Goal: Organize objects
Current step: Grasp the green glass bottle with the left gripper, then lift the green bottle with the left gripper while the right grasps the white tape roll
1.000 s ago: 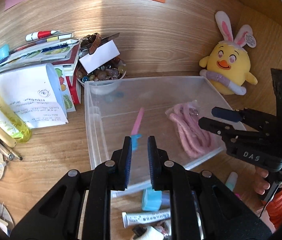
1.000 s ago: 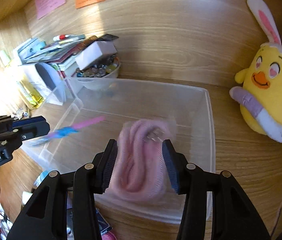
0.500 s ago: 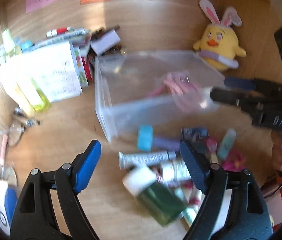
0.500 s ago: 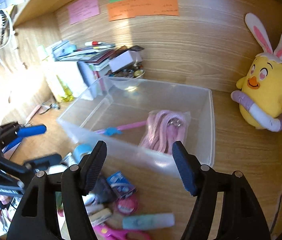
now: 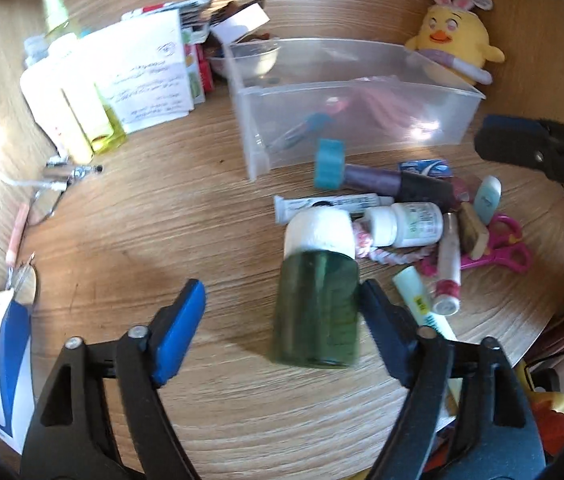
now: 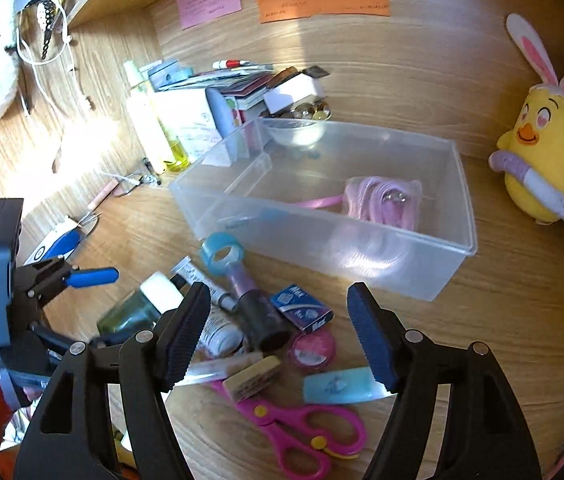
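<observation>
A clear plastic bin [image 5: 434, 104] [image 6: 362, 240] on the wooden desk holds a pink coiled cord [image 6: 382, 200] and a pink and blue pen [image 5: 306, 128]. A pile of small items lies in front of it. My left gripper [image 5: 282, 312] is open, and a green bottle with a white cap [image 5: 318, 296] lies between its fingers, close to the right one. My right gripper [image 6: 278, 340] is open and empty above the pile: a blue packet [image 6: 302, 312], a pink round tin [image 6: 312, 350], an eraser [image 6: 252, 376], a light blue tube [image 6: 338, 390] and pink scissors [image 6: 302, 428].
A yellow chick plush [image 6: 546, 152] sits right of the bin. Books, papers and bottles [image 5: 122, 80] stand at the left, with a bowl of beads [image 6: 298, 120] behind the bin. Glasses [image 5: 42, 196] and a blue and white card [image 5: 2, 364] lie at the left.
Both grippers have pulled back from the bin and opened wide. The left one has lowered to the green bottle. The cord and pen stay in the bin.
</observation>
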Motion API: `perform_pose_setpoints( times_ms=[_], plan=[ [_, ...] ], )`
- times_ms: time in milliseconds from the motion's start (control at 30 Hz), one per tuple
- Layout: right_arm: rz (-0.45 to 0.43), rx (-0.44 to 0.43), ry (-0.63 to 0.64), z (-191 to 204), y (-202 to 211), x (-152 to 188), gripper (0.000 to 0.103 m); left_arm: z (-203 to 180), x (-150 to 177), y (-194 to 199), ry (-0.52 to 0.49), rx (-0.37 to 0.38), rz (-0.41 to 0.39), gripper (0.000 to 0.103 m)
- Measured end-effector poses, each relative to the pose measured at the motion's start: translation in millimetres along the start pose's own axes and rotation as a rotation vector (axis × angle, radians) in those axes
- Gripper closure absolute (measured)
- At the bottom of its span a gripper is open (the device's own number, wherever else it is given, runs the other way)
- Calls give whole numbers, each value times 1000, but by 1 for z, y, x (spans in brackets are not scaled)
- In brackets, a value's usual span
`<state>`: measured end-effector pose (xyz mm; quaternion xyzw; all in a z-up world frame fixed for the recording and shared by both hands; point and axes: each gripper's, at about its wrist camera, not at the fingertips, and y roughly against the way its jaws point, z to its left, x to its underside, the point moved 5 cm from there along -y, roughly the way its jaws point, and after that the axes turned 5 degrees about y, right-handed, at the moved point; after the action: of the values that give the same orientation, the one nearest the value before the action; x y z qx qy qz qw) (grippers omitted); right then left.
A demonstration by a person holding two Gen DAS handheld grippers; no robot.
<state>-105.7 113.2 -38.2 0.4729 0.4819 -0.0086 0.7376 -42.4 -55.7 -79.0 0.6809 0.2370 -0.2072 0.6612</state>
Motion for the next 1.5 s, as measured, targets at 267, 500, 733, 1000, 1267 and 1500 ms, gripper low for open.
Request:
perform_pose_setpoints(
  times_ms=[267, 500, 733, 1000, 1267, 1500],
  plan=[
    [27, -76, -9, 15, -11, 8, 35, 6, -1, -8, 23, 36, -13, 62],
    [29, -181, -40, 22, -13, 5, 35, -11, -18, 15, -3, 105, -96, 62],
    [37, -334, -154, 20, -15, -3, 35, -57, -29, 28, -93, 214, -165, 62],
    [59, -413, -257, 2, -22, 0, 51, -82, -28, 19, -159, 233, -162, 62],
    [60, -245, -242, -23, -32, 7, 62, -73, -34, 14, -122, 281, -126, 62],
    [45, -189, -202, -28, -29, 9, 62, -70, -41, 14, -120, 277, -100, 62]
  ],
)
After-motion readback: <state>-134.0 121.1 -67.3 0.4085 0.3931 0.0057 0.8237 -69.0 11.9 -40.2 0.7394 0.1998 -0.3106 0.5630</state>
